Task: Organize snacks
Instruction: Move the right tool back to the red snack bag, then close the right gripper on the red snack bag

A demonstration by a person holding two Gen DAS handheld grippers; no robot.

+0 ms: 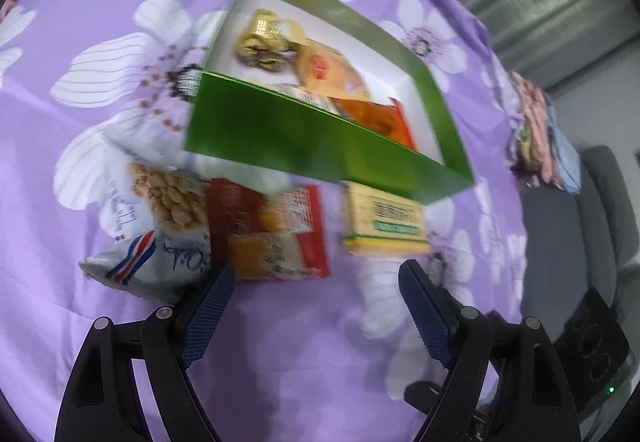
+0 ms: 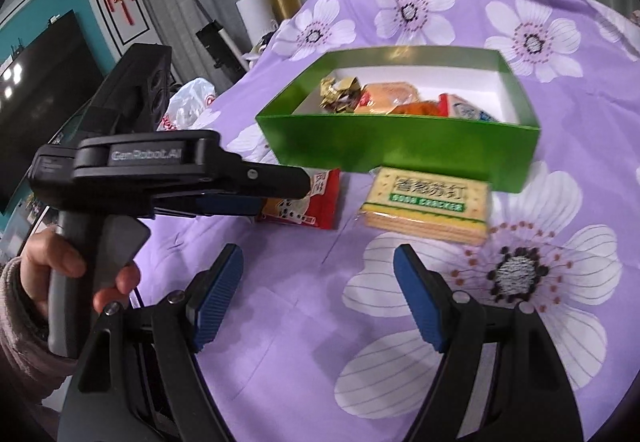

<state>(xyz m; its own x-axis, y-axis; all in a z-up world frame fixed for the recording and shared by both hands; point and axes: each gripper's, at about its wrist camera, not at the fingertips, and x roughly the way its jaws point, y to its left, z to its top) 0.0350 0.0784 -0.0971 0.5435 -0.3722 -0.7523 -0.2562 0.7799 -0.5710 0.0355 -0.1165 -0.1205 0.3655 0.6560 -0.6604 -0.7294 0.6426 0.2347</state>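
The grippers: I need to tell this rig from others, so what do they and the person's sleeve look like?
Both grippers have black angular arms with silver pivot pins and blue ribbed pads. The left one's body reads GenRobot.AI. The sleeve is fuzzy, pinkish-grey.

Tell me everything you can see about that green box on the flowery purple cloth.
The shiny green cardboard box is a shallow, open-topped rectangle with white inner walls and no lid in sight. It sits upright on the purple floral cloth. Inside lie several wrapped snacks, among them a crinkled gold foil packet and an orange packet. A yellow cracker pack lies just in front of its near wall. Neither pair of tongs touches it.
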